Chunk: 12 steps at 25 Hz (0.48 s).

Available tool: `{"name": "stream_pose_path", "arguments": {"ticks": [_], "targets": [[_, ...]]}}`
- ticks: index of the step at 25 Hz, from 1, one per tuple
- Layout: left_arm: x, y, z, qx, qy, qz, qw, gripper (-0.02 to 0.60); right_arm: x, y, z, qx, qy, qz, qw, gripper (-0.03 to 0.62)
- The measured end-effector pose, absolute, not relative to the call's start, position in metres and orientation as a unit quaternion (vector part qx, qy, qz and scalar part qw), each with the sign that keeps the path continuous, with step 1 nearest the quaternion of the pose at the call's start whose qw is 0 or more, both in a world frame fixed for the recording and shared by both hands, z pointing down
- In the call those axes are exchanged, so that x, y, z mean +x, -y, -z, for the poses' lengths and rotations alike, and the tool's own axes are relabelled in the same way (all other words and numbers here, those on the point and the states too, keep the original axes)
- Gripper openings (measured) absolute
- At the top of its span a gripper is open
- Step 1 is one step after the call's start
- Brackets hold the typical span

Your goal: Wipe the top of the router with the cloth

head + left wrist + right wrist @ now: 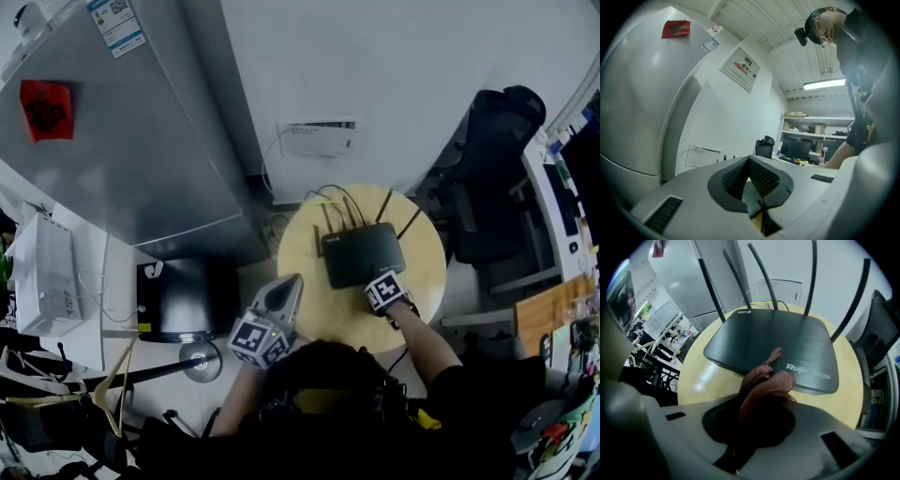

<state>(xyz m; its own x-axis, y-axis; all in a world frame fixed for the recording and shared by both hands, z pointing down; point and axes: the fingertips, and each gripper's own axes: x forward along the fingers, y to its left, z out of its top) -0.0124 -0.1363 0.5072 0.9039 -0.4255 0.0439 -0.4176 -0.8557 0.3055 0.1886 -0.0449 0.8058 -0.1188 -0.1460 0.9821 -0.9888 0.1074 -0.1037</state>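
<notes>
Right claw [757,408] clamping cloth [765,383] (brown knit) on router [768,338] edge, left claw [751,180] closed, empty

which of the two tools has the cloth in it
The right tool: its jaws are shut on the brown cloth, at the near edge of the black router. The left tool is shut on nothing.

Head view steeply down on table [424,272], right gripper view close over shared router [773,338], left gripper view facing wall [726,122].
</notes>
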Motion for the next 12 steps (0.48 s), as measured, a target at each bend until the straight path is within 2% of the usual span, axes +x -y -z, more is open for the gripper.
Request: {"name": "stream_pose_path", "arguments": {"ticks": [7,12], "targets": [[-0.029,0.139,-0.507,0.958,0.240,0.016,0.155,-0.009,0.157,0.049,-0.804,0.446,0.615,-0.430,0.488,0.063],[-0.036,0.138,-0.509,0.957,0.250,0.018,0.150,-0.009,0.110,0.070,-0.797,0.412,0.675,-0.391,0.471,0.061]]}}
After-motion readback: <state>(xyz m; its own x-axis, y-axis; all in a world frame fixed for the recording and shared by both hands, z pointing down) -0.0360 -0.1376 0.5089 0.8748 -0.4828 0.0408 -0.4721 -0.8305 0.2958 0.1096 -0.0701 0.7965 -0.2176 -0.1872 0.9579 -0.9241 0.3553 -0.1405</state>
